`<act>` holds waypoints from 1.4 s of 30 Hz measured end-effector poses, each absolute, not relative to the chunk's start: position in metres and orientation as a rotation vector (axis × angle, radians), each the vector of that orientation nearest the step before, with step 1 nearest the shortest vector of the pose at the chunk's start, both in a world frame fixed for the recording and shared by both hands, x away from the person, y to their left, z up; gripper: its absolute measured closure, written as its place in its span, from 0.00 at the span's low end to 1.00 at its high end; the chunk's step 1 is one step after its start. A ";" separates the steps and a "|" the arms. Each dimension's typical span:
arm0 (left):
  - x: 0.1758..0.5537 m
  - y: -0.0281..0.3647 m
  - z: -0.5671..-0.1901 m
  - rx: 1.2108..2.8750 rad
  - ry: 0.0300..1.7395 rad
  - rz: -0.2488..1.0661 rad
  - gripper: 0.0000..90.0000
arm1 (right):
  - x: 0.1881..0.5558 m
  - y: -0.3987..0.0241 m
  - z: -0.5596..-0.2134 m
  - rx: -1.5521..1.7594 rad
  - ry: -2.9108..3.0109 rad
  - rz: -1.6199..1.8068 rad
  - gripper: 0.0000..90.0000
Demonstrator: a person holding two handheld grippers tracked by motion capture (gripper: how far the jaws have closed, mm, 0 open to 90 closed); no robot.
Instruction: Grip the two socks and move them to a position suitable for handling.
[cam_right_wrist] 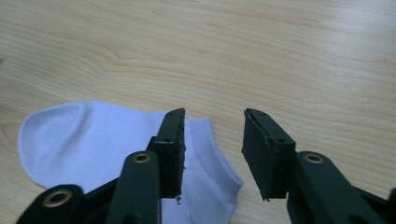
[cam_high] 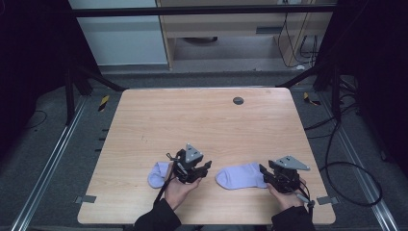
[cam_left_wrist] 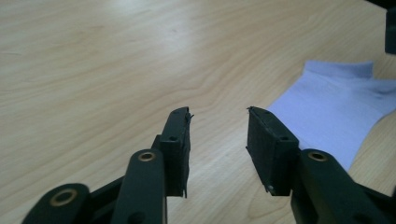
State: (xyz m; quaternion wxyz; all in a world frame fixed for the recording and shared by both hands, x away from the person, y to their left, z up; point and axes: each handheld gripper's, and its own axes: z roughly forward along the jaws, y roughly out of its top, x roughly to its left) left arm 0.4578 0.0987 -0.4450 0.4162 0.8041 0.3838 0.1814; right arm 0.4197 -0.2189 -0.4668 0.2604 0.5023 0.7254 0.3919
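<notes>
Both socks lie flat and apart: left sock [cam_high: 158, 174] just behind the open, empty left gripper [cam_left_wrist: 218, 140]; right sock [cam_right_wrist: 93, 144] under the open right gripper [cam_right_wrist: 212, 144]. Pairing probably remains.

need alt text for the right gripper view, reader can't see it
Two black jaws of the right gripper stand open above a light wooden table, with nothing pinched between them. A pale lilac sock lies flat on the table, its rounded toe to the left and its cuff end under the left-hand jaw and the gap between the jaws.
</notes>
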 end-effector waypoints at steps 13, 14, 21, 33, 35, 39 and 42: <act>0.455 0.178 -0.430 1.965 1.062 0.555 0.50 | 0.421 -0.201 -0.457 1.294 1.988 1.159 0.49; 0.454 0.186 -0.430 1.952 1.077 0.556 0.50 | 0.421 -0.199 -0.456 1.299 1.993 1.168 0.48; 0.449 0.227 -0.428 1.901 1.157 0.590 0.47 | 0.430 -0.185 -0.448 1.268 2.022 1.220 0.41; 0.433 0.269 -0.447 1.871 1.266 0.608 0.45 | 0.444 -0.148 -0.442 1.195 2.130 1.247 0.38; 0.430 0.274 -0.452 1.876 1.278 0.597 0.45 | 0.446 -0.140 -0.442 1.176 2.147 1.246 0.39; 0.426 0.278 -0.458 1.885 1.285 0.588 0.45 | 0.447 -0.125 -0.442 1.147 2.166 1.243 0.40; 0.424 0.281 -0.464 1.901 1.305 0.571 0.45 | 0.447 -0.113 -0.440 1.127 2.181 1.257 0.41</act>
